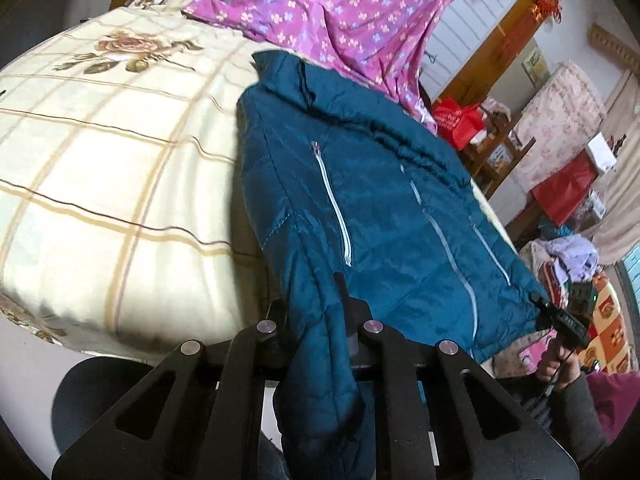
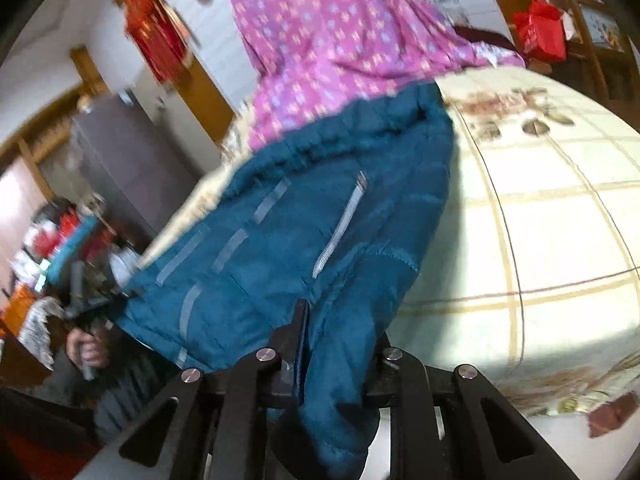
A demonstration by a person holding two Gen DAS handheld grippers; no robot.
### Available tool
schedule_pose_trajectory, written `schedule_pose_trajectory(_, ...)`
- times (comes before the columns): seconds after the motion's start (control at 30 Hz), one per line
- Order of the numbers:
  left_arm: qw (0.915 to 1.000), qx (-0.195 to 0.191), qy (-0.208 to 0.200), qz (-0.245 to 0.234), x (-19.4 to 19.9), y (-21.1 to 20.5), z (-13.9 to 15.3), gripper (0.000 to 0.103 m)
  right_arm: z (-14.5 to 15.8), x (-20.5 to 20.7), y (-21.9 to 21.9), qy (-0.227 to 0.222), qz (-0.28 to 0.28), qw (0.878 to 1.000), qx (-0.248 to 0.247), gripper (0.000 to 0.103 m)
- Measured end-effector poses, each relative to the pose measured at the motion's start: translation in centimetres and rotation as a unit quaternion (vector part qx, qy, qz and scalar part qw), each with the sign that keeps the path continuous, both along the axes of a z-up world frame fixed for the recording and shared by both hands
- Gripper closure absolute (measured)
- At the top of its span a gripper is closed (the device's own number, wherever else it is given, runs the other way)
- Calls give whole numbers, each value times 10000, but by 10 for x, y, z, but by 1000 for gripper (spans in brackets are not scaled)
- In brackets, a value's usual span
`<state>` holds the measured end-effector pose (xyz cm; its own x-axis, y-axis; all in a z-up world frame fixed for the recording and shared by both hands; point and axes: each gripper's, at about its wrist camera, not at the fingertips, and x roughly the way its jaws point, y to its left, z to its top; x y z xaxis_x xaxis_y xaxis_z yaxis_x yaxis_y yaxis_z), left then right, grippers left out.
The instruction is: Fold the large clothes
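A teal puffer jacket (image 1: 380,184) with pale zips lies front up on a bed, collar at the far end. In the left wrist view my left gripper (image 1: 310,296) is shut on a fold of the jacket's near edge, and the cloth hangs down between the fingers. The right gripper (image 1: 560,316), held by a hand, pinches the jacket's other near corner. In the right wrist view the jacket (image 2: 300,220) runs away from me and my right gripper (image 2: 340,320) is shut on its near edge. The left gripper (image 2: 96,300) shows blurred at the far left.
The bed has a cream checked sheet (image 1: 100,160) with rose prints. A purple flowered cloth (image 1: 340,12) is heaped at the bed's far end, touching the collar. Red bags (image 1: 456,120), piled clothes and a grey cabinet (image 2: 120,160) crowd the floor beside the bed.
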<state>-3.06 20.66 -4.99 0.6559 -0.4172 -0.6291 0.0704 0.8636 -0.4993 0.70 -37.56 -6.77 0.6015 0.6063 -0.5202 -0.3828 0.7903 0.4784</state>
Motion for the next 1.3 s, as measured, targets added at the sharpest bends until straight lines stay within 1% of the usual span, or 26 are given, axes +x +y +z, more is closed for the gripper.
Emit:
schedule_pose_trajectory(0.07,9999,-121,-52,52,-6,8,5,93,9,-13,-2,-243,-22,9994,254,86)
schedule_pose_trajectory(0.13,9996,-247,-101,100,-13,17,11,93,15,-27,-2,-423,-48,9985,357,86)
schedule_pose_trajectory(0.33,9976,-500,-403,254,-33,32,33,94,27,-61,-4,-752,-210,9944,713,88)
schedule_pose_trajectory(0.4,9965,-614,-485,304,-36,36,41,94,35,-66,-2,-819,-276,9928,825,88)
schedule_pose_trajectory(0.47,9949,-719,-609,353,-40,39,50,94,42,-73,-3,-932,-353,9916,829,88)
schedule_pose_trajectory(0.63,9947,-555,-779,382,-45,34,65,94,56,-86,-6,-1070,-528,9901,744,88)
schedule_pose_trajectory(0.7,9959,-267,-760,408,-43,28,68,94,57,-86,-9,-1033,-643,9903,675,88)
schedule_pose_trajectory(0.8,9964,10,-723,435,-42,23,67,94,59,-81,-6,-910,-811,9920,328,88)
schedule_pose_trajectory(0.87,9961,167,-743,456,-42,19,67,94,61,-82,-1,-855,-822,9928,181,88)
schedule_pose_trajectory(0.93,9954,226,-795,476,-45,17,67,94,62,-83,1,-818,-870,9928,68,88)
schedule_pose_trajectory(1.07,9941,363,-907,477,-53,14,72,94,70,-88,1,-773,-1001,9918,170,88)
schedule_pose_trajectory(1.17,9928,412,-1020,478,-62,13,77,94,80,-98,-1,-866,-1020,9909,179,88)
schedule_pose_trajectory(1.23,9928,397,-1020,479,-66,13,77,94,91,-109,-5,-977,-1086,9890,222,89)
schedule_pose_trajectory(1.27,9930,394,-1010,473,-65,14,77,94,94,-112,-8,-1030,-1122,9880,255,95)
schedule_pose_trajectory(1.3,9936,346,-970,461,-66,14,76,94,101,-119,-14,-1165,-1183,9856,309,96)
